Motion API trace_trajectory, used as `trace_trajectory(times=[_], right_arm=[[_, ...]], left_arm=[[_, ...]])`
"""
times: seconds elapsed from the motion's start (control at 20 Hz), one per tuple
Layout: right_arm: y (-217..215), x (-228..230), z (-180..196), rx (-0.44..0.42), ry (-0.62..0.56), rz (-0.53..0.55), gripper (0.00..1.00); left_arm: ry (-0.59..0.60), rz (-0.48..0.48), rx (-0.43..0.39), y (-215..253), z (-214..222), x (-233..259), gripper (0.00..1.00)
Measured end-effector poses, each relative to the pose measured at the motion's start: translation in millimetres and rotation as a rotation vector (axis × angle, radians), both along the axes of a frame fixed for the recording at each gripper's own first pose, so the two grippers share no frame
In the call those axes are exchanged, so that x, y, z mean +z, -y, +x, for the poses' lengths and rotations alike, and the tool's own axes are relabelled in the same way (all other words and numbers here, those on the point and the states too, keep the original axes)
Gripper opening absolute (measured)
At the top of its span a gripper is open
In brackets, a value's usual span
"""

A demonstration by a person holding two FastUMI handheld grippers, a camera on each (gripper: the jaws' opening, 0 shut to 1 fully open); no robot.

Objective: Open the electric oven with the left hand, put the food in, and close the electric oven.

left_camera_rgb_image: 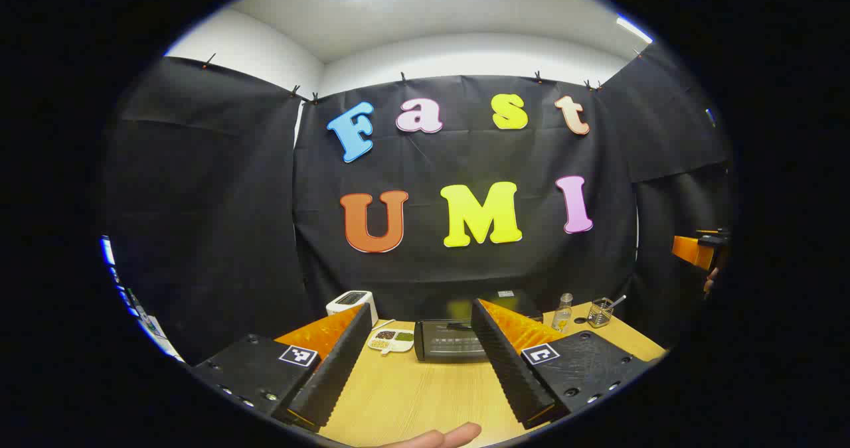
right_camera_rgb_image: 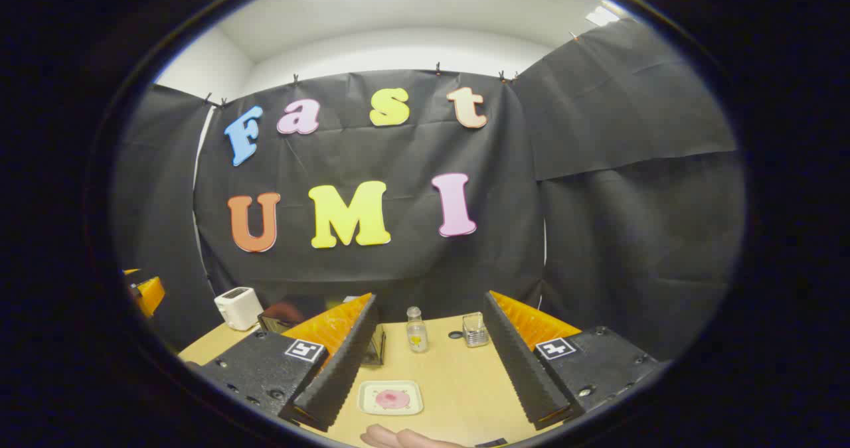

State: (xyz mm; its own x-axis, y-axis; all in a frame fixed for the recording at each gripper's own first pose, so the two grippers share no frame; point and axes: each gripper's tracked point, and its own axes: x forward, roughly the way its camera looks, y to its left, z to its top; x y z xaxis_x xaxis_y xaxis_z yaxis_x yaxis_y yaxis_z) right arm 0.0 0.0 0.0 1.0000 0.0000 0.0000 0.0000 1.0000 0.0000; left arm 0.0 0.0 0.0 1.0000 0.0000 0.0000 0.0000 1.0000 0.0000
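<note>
Nearest in the left gripper view, the left gripper (left_camera_rgb_image: 415, 362) hangs above the bare wooden table (left_camera_rgb_image: 412, 401) with its jaws spread wide and nothing between them; a fingertip (left_camera_rgb_image: 451, 437) of the holding hand pokes in at the bottom edge. Through the gap the electric oven (left_camera_rgb_image: 448, 340) sits straight ahead, door shut, its long axis running left to right and its glass front facing the gripper, which looks like a deliberate line-up for reaching the door handle. Just left of it lies a divided dish (left_camera_rgb_image: 392, 340), and farther back a white toaster (left_camera_rgb_image: 352, 300). In the right gripper view the right gripper (right_camera_rgb_image: 431, 362) is likewise wide open and empty, poised over a small square plate (right_camera_rgb_image: 391, 397) bearing pink food (right_camera_rgb_image: 392, 399), probably waiting there until the door is open. Beyond stand a small bottle (right_camera_rgb_image: 416, 329) and a glass container (right_camera_rgb_image: 475, 330).
</note>
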Motion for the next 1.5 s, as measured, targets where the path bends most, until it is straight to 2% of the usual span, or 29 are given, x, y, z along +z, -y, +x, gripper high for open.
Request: trace_trajectory(times=[0.45,0.5,0.55,0.75,0.95,1.0,1.05,1.1,1.15,1.2,1.25,1.3,1.35,1.5], right_arm=[[9.1,25.3,-18.6,0.023,0.062,-0.032,0.96],[10.8,25.4,-17.0,0.027,0.067,-0.036,1.00],[12.3,24.8,-14.9,0.028,0.066,-0.040,0.96],[13.8,20.8,-1.0,0.042,0.065,-0.033,0.96],[10.6,17.5,15.1,0.065,0.069,-0.030,0.96],[10.2,16.2,20.0,0.069,0.073,-0.030,1.00],[10.1,14.6,24.3,0.071,0.072,-0.027,0.96],[10.4,11.6,28.4,0.075,0.070,-0.019,0.96],[9.4,10.3,33.5,0.085,0.072,-0.009,1.00],[9.6,8.3,38.2,0.089,0.069,-0.001,0.96],[11.0,6.2,43.2,0.094,0.065,0.002,0.96],[11.1,4.3,49.8,0.101,0.063,0.001,1.00],[12.8,4.2,55.4,0.100,0.065,-0.002,0.96],[18.0,6.5,70.6,0.092,0.081,-0.014,0.96]], left_arm=[[0.037,-0.009,-0.017,5.3,-4.4,14.8,0.96],[0.044,-0.009,-0.022,6.2,-4.3,14.8,0.96],[0.048,-0.009,-0.025,7.1,-3.1,13.2,0.95],[0.052,0.020,0.023,-1.5,12.2,4.5,0.96],[0.033,-0.011,0.007,10.1,47.6,-3.6,0.95],[0.027,-0.012,-0.001,13.9,58.2,-5.1,0.95],[0.020,-0.013,-0.019,18.6,68.8,-8.7,0.95],[0.020,-0.018,-0.046,26.3,79.8,-10.2,0.95],[0.014,-0.027,-0.072,34.7,92.1,-13.7,0.96],[0.000,-0.042,-0.091,40.2,103.1,-19.6,0.96],[-0.013,-0.055,-0.109,45.9,115.6,-26.2,0.96],[-0.027,-0.066,-0.121,50.5,127.6,-32.7,0.96],[-0.040,-0.073,-0.128,53.6,139.7,-38.8,0.95],[-0.099,-0.076,-0.123,61.3,175.6,-64.2,0.96]])
